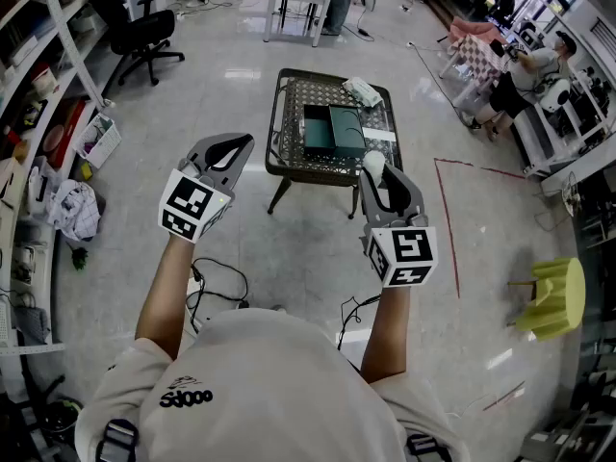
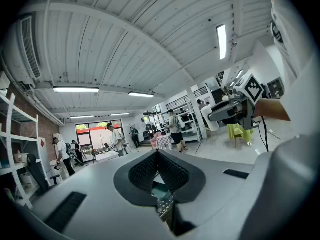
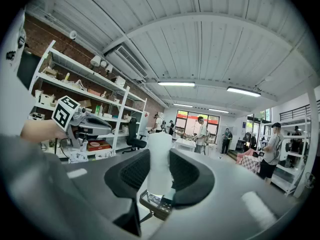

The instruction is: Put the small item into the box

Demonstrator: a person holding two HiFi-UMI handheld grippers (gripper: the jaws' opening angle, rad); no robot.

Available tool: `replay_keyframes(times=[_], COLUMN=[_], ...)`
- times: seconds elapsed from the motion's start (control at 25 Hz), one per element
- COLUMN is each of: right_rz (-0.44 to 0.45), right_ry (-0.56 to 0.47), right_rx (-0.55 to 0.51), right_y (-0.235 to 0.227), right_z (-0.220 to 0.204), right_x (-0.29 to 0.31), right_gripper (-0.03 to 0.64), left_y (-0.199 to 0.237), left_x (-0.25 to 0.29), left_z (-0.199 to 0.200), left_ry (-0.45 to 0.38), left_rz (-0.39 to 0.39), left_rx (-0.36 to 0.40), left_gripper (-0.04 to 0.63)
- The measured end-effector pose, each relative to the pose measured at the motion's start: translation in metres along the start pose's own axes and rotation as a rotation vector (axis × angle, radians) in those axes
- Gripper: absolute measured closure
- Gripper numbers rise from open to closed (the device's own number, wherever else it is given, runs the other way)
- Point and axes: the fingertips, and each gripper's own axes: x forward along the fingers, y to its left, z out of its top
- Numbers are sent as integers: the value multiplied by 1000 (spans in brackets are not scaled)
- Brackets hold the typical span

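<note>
A small white cylindrical item (image 1: 372, 165) stands upright between the jaws of my right gripper (image 1: 378, 174), which is shut on it and held in the air short of the table. In the right gripper view the item (image 3: 160, 166) fills the gap of the right gripper (image 3: 160, 156). A dark green open box (image 1: 332, 131) lies on the low wicker-topped table (image 1: 287, 157) ahead. My left gripper (image 1: 241, 144) hovers to the left of the table, its fingertips touching and nothing in them; the left gripper view shows the left gripper (image 2: 157, 153) closed at the tip.
A white packet (image 1: 363, 91) lies on the table behind the box. Shelves (image 1: 38, 114) and an office chair (image 1: 144, 32) stand at the left, a yellow stool (image 1: 551, 296) at the right. A red tape line (image 1: 448, 219) marks the floor. Cables (image 1: 217, 282) lie near my feet.
</note>
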Motion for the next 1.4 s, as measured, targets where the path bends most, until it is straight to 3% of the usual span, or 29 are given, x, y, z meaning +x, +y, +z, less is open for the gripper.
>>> replay_keyframes(times=[0.36, 0.92, 1.4], right_rz=[27, 54, 50], right_ry=[-19, 34, 51], right_rx=[21, 77, 91], right_y=[-8, -41, -75], right_z=[-3, -30, -43], right_x=[-18, -9, 73], right_gripper=[482, 482, 482], left_y=[-20, -41, 9], left_x=[0, 36, 106], left_z=[6, 3, -18], left_ry=[5, 28, 17], left_rz=[11, 1, -1], left_rx=[13, 11, 5], left_gripper=[589, 589, 589])
